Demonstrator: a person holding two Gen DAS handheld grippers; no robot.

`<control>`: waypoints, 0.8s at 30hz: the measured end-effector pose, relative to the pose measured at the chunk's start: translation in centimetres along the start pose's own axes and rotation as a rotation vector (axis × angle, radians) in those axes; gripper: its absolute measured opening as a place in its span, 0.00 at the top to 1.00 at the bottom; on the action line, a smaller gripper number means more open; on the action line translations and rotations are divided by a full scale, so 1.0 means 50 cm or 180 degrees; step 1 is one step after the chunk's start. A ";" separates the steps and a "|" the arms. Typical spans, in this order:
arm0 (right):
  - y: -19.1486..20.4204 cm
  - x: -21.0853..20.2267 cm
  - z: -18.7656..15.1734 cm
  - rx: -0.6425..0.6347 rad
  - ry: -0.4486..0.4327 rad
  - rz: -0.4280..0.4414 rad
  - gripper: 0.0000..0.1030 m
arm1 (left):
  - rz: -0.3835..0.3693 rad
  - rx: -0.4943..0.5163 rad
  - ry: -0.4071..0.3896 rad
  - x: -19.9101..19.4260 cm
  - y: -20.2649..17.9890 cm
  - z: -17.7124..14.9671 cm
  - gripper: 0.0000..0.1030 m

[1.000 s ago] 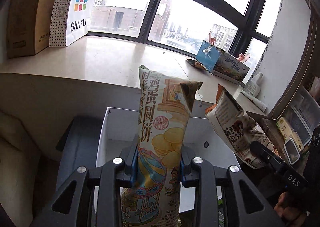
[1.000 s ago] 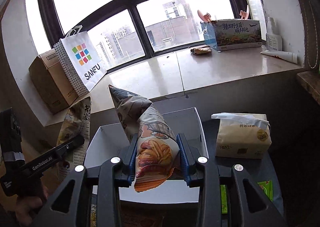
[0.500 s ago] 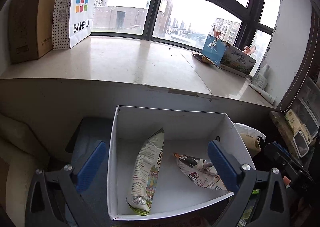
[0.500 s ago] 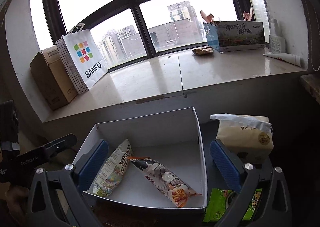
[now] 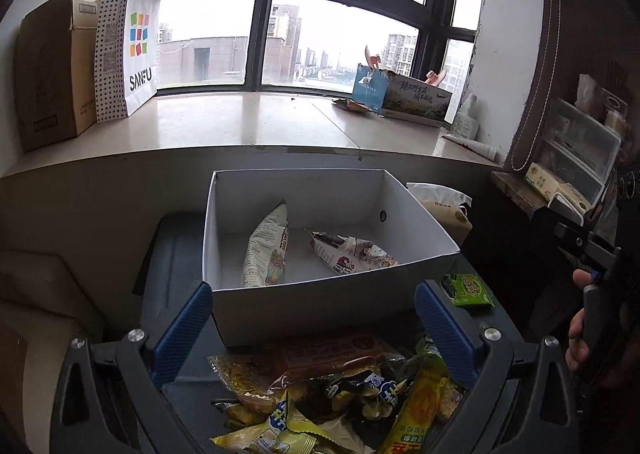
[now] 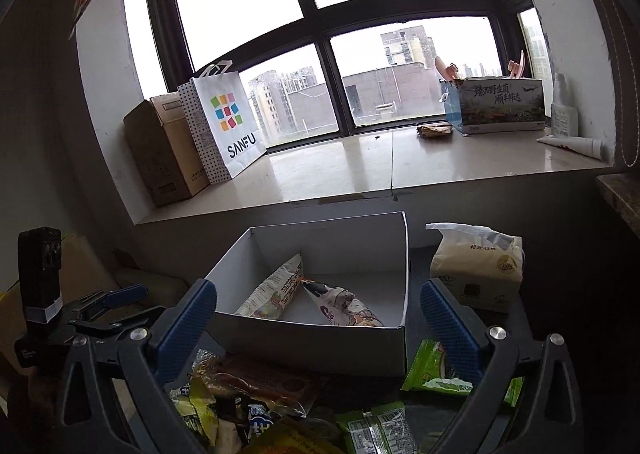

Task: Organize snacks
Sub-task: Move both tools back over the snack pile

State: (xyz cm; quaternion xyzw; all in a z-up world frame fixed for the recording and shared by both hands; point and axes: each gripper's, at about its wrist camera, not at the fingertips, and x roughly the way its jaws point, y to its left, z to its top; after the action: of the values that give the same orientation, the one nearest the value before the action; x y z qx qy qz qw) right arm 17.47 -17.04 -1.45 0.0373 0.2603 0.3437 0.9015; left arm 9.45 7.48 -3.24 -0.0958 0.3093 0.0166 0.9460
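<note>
Left gripper (image 5: 314,328) — jaws spread to their widest, nothing between the blue pads (image 5: 182,328); the near wall of the white box (image 5: 320,304) and a heap of loose snack packets (image 5: 340,394) showed through the gap. Right gripper (image 6: 320,330) — jaws likewise fully apart and empty, framing the same box from its other side. Neither pair of fingers touched any packet or the box. In the right wrist view the left gripper appeared at the lower left edge, and in the left wrist view a hand (image 5: 578,328) on the right gripper's handle appeared at the right edge.

The white box stood open-topped on a dark surface (image 5: 176,254) below the window sill (image 5: 240,125). Inside lay two snack bags: a long pale bag (image 5: 268,250) leaning against the box's back wall, and a triangular printed bag (image 5: 352,254) lying flat beside it, their upper ends near each other. The rest of the box floor was bare.

Outside the box, a green packet (image 5: 466,290) lay just beside its right corner, and a tissue pack (image 6: 476,266) stood to its right. On the sill stood a cardboard carton (image 5: 48,69) and a SANFU paper bag (image 5: 128,53), touching
</note>
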 end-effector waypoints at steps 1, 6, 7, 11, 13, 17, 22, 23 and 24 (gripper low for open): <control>-0.001 -0.018 -0.014 -0.0052 0.0047 0.0014 0.00 | -0.0058 0.0005 0.0022 -0.014 -0.002 -0.024 0.00; -0.007 -0.105 -0.097 -0.0236 0.0067 -0.0078 0.00 | -0.0143 0.0056 0.0162 -0.064 -0.014 -0.115 0.00; -0.008 -0.120 -0.114 -0.0229 0.0058 -0.0094 0.00 | -0.0150 0.0077 0.0178 -0.072 -0.015 -0.132 0.00; -0.013 -0.174 -0.177 -0.0166 0.0065 -0.0085 0.00 | -0.0099 0.0106 0.0254 -0.089 -0.016 -0.185 0.00; -0.016 -0.191 -0.203 -0.0145 0.0079 -0.0136 0.00 | -0.0134 0.0118 0.0293 -0.086 -0.015 -0.205 0.00; -0.027 -0.204 -0.238 -0.0058 0.0209 -0.0132 0.00 | -0.0016 0.0125 0.0477 -0.046 -0.004 -0.228 0.00; -0.032 -0.203 -0.255 -0.0054 0.0270 -0.0167 0.00 | 0.0068 0.0115 0.0667 0.008 0.025 -0.245 0.00; -0.030 -0.200 -0.258 -0.0064 0.0287 -0.0162 0.00 | 0.0079 0.0127 0.0707 0.018 0.031 -0.247 0.00; -0.028 -0.197 -0.259 -0.0073 0.0299 -0.0153 0.00 | 0.0097 0.0132 0.0728 0.026 0.038 -0.248 0.00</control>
State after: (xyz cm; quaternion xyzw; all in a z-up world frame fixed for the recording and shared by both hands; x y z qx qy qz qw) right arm 5.69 -25.85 -8.58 0.0045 0.2992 0.3262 0.8967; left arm 3.11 6.92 -14.15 -0.0728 0.4170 0.0135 0.9059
